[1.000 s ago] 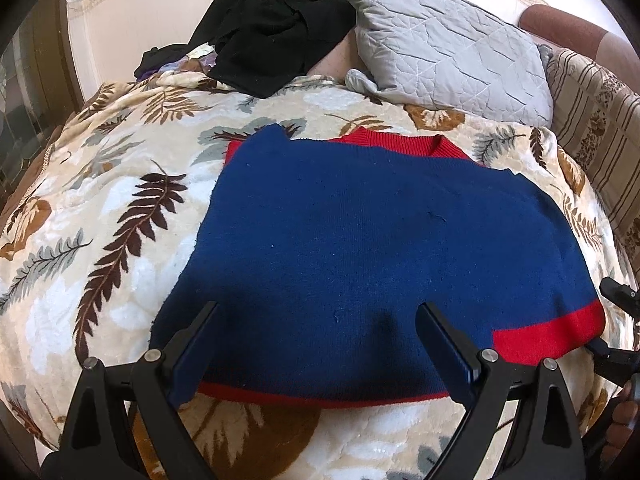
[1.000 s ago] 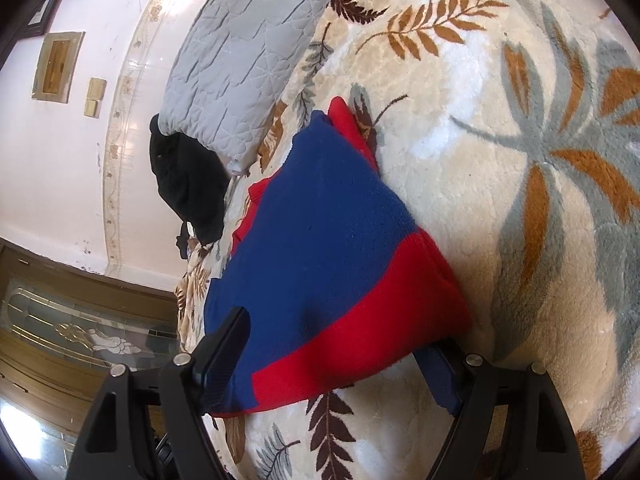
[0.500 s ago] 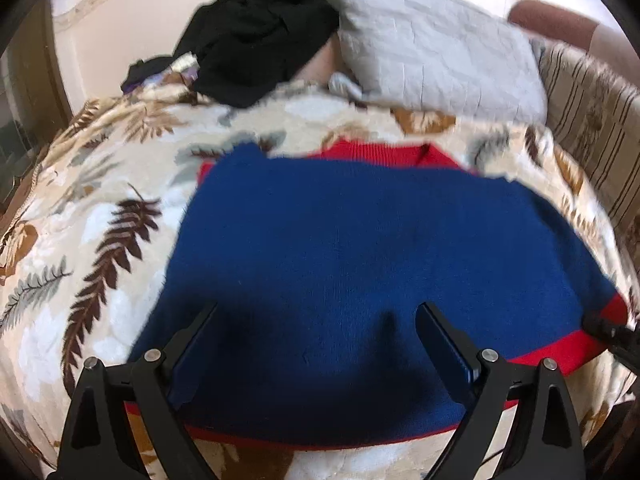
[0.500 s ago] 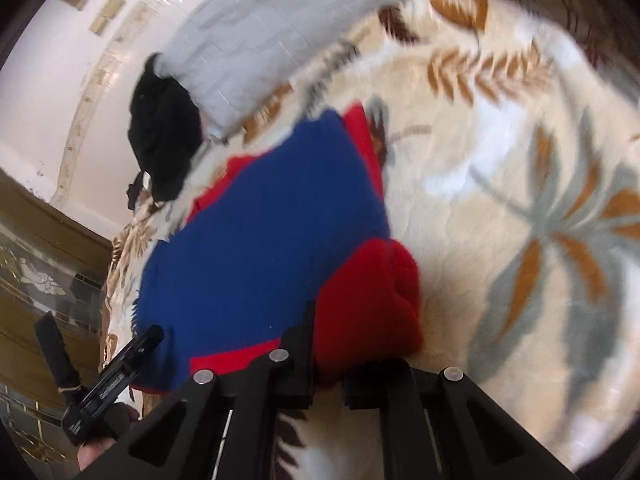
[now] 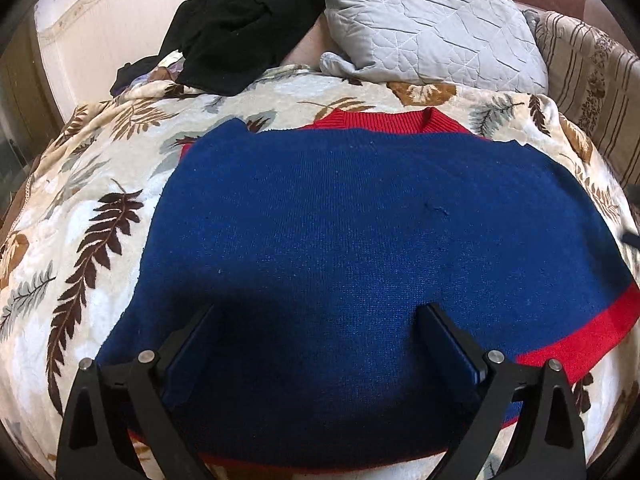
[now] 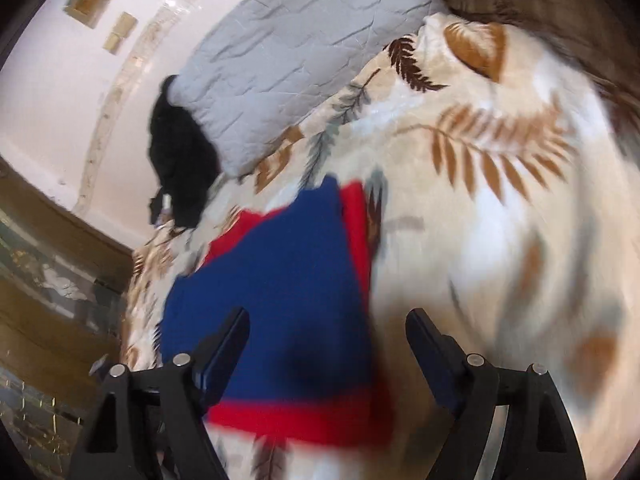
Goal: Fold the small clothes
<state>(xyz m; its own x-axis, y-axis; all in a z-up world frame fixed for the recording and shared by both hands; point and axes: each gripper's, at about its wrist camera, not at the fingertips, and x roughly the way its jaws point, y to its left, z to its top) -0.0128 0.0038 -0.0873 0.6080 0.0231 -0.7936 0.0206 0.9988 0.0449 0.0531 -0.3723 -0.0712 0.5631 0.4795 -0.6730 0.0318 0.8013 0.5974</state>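
Observation:
A small blue knitted sweater [image 5: 352,248] with a red collar and red hem lies flat on the leaf-patterned blanket [image 5: 80,216]. My left gripper [image 5: 316,312] hangs open just above the sweater's near hem, its fingers wide apart and holding nothing. In the blurred right wrist view the same sweater [image 6: 288,292] shows from its right side, with the red hem band nearest. My right gripper [image 6: 326,314] is over that hem corner. Its jaws are opening, and the pads stand clear of the cloth that lies below and between them.
A grey quilted pillow [image 5: 432,28] and a heap of black clothes [image 5: 240,20] lie at the far end of the bed against the wall. A striped cushion [image 5: 592,80] borders the right side. Wooden panelling [image 6: 48,320] runs along the left.
The right gripper shut on the sweater's red hem corner, then opened and let it go while lifting and rolling. The left gripper came closer and lower over the sweater.

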